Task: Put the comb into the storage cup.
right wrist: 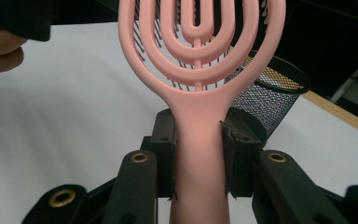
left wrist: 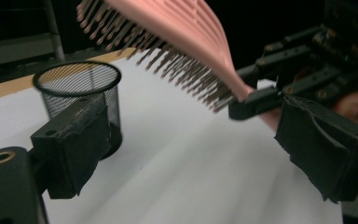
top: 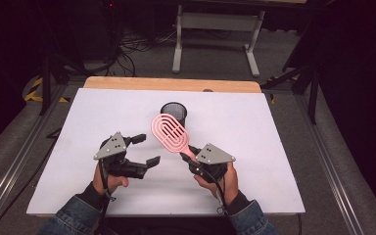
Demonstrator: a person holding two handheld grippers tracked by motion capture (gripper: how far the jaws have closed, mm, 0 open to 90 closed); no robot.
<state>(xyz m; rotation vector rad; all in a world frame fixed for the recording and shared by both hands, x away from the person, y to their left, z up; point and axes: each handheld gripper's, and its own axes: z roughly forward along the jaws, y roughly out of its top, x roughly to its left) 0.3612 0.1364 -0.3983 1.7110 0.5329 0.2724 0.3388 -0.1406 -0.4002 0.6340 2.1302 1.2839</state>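
pink hairbrush (top: 170, 131) off the surface (top: 254, 142), handle clamped in right hand-held gripper (right wrist: 198, 154), head tilted toward mesh cup (top: 174, 112). left hand-held gripper (top: 144, 149) spread wide, nothing between jaws. likely remaining: drop brush into cup; not yet in.

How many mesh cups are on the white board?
1: a black mesh cup stands upright near the board's far middle, just beyond the pink hairbrush held in the right gripper.
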